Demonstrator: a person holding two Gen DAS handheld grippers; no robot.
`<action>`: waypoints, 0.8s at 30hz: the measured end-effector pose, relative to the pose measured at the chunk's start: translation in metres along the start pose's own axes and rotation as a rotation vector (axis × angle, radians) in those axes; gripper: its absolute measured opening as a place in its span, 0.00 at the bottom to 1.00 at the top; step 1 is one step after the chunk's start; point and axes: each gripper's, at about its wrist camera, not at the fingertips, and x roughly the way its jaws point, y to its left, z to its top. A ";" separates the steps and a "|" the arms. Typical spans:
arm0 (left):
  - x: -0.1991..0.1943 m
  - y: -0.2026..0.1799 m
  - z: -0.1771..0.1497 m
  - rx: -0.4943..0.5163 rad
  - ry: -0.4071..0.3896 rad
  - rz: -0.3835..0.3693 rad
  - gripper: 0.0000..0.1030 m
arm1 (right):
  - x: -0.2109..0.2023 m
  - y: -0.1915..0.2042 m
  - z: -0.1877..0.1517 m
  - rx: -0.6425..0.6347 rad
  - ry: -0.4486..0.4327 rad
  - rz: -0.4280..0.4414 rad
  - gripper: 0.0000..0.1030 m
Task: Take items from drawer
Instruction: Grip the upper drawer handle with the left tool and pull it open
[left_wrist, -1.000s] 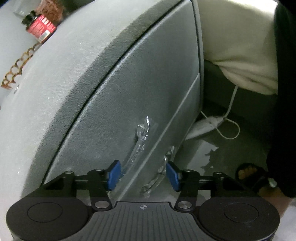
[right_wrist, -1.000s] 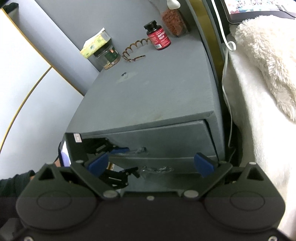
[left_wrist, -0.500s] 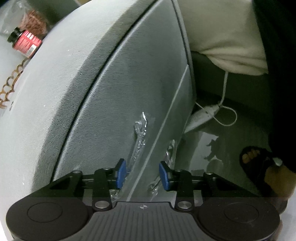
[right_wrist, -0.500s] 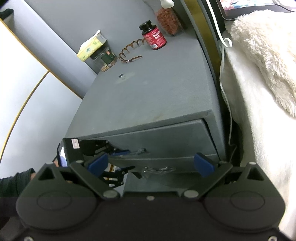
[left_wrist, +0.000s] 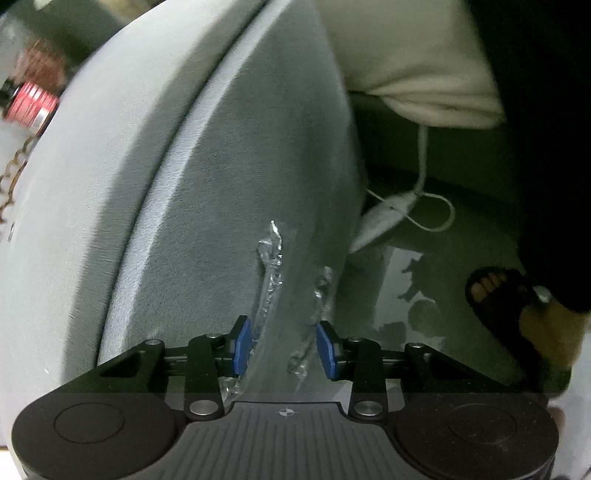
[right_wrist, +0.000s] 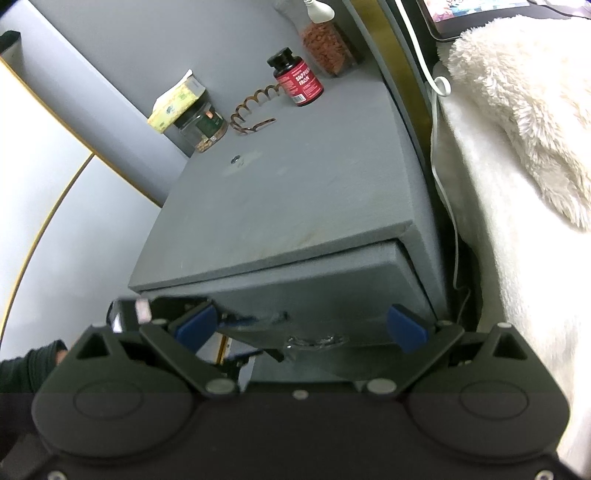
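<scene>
My left gripper (left_wrist: 283, 347) sits right against the front of the grey nightstand (right_wrist: 291, 206), its blue pads partly apart. The plastic-wrapped handle (left_wrist: 271, 280) of the upper drawer (left_wrist: 236, 206) runs down between them, just beside the left pad; I cannot tell whether either pad touches it. A second wrapped handle (left_wrist: 317, 317) lies near the right pad.

My right gripper (right_wrist: 301, 326) hangs back, above the near edge, jaws spread wide and holding nothing. From there the left gripper (right_wrist: 236, 319) shows at the drawer front, left of centre.

At the far end of the nightstand top stand a red supplement bottle (right_wrist: 298, 83) and a coiled hair clip (right_wrist: 253, 110). A white fluffy blanket (right_wrist: 517, 110) lies right.
</scene>
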 end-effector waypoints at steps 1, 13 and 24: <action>-0.005 -0.006 -0.001 0.014 0.006 0.003 0.27 | 0.000 0.000 0.000 0.002 -0.001 0.004 0.97; -0.122 0.059 0.018 -0.484 -0.288 -0.158 0.74 | -0.001 0.000 -0.001 0.003 -0.011 -0.005 0.97; -0.081 0.119 -0.047 -1.044 -0.159 -0.144 0.37 | -0.009 -0.004 -0.005 0.028 -0.045 0.002 0.99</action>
